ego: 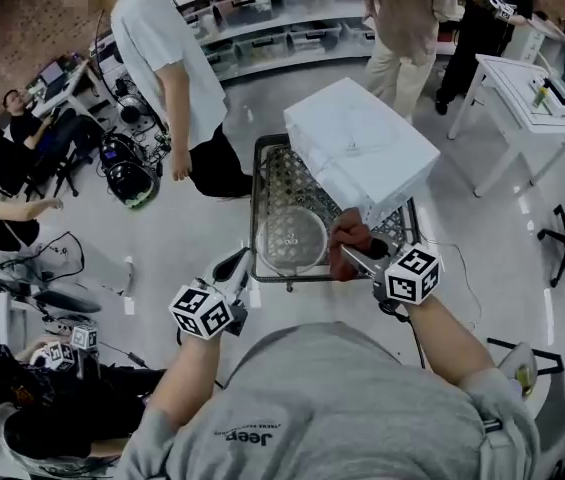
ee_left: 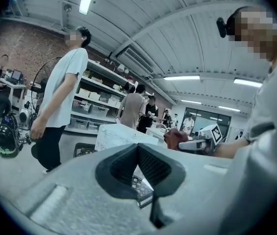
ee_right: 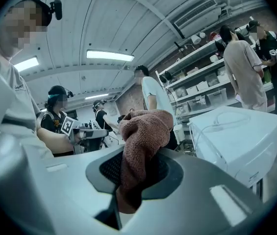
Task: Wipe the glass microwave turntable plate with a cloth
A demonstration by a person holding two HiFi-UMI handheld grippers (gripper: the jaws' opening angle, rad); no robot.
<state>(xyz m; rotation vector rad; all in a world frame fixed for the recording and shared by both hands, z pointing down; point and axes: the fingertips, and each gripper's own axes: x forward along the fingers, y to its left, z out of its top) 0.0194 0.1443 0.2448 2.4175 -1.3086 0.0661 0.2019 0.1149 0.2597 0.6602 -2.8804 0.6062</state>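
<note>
The round clear glass turntable plate (ego: 292, 240) lies flat on a black-framed metal mesh worktop (ego: 262, 183). It sits at the near end of the worktop, in front of a big white microwave box (ego: 357, 148). The white box stands on the far and right part of the same worktop.

The right claw (ego: 354, 251) is clamped on a reddish-brown fuzzy cloth (ego: 347, 230). In the right gripper view, the cloth (ee_right: 143, 131) is bunched up. It sticks out past the tips of the right claw (ee_right: 137, 156) in a soft lump. In the head view, the cloth is just beside the right edge of the plate. I cannot tell if it touches the glass.

The left claw (ego: 234, 266) is low on the left, just beside the left edge of the plate. In the left gripper view, the two dark pads of the left claw (ee_left: 138, 148) are together, and there is nothing between them. A bit of the mesh worktop shows under them.

A person in a white shirt (ego: 167, 48) stands on the floor to the left of the worktop, well apart from the plate.
</note>
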